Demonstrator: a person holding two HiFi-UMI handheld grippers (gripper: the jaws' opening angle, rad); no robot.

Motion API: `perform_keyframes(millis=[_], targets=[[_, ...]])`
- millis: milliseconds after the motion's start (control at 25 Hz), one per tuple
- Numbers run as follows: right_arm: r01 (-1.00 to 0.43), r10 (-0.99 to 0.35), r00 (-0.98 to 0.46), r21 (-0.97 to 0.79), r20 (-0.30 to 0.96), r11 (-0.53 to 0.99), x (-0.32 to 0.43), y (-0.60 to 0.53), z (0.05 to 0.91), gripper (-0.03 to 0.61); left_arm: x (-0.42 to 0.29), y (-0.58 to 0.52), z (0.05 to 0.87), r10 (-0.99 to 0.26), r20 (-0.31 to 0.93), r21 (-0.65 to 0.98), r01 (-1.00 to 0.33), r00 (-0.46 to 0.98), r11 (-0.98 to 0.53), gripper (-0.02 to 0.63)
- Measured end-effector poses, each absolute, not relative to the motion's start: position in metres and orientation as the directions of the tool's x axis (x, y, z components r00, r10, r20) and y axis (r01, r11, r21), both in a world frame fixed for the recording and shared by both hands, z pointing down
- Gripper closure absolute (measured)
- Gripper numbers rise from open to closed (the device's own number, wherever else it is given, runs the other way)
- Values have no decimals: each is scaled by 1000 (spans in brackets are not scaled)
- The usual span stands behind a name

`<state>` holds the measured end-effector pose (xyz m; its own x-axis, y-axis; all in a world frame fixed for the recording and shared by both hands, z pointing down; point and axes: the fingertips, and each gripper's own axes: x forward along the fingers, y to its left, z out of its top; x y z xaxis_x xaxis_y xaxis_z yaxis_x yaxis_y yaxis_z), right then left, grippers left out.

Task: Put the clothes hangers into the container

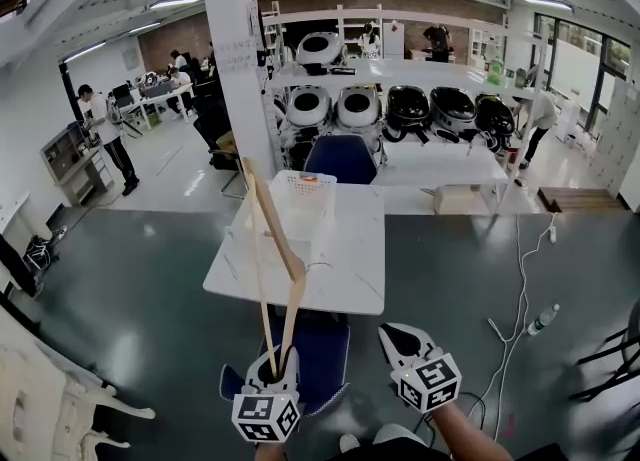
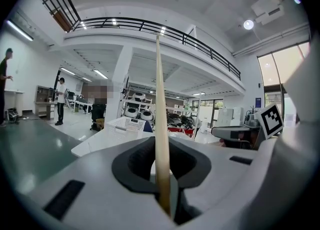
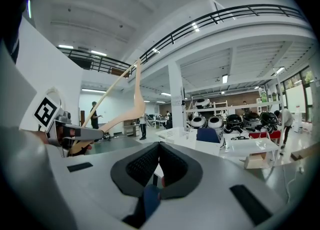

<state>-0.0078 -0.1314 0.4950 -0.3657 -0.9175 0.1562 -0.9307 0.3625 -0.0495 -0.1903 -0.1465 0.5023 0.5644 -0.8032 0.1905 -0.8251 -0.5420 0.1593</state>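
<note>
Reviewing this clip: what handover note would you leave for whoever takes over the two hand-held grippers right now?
Left hand-held gripper: shut on the wooden hanger, which stands up from its jaws, short of the table.
Right hand-held gripper: shut, empty, low beside the left one.
White basket stands at the table's far side; its contents cannot be made out.
Done: hanger in grasp. Left: carry it to the basket and drop it in.

White table (image 1: pixel 345 271) on dark floor (image 1: pixel 150 279); white perforated basket (image 1: pixel 305 204) at far end
</note>
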Motion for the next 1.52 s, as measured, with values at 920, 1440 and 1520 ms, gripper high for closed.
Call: perform_keyframes(millis=[920,1440,1520], targets=[[-910,-894,-415,-79,167,408,5,-195,501,560,-172,-198,510,-825,214,158,-852,524,-500,561],[-899,-882,-438,-85,177,429,21,-254,502,560,-154,-258,516,-835,238,158,-868,497,-471,560],[-898,-880,-441,-86,178,432,25,-263,502,560,-150,-268,517,-836,242,159,-870,492,-466,561]])
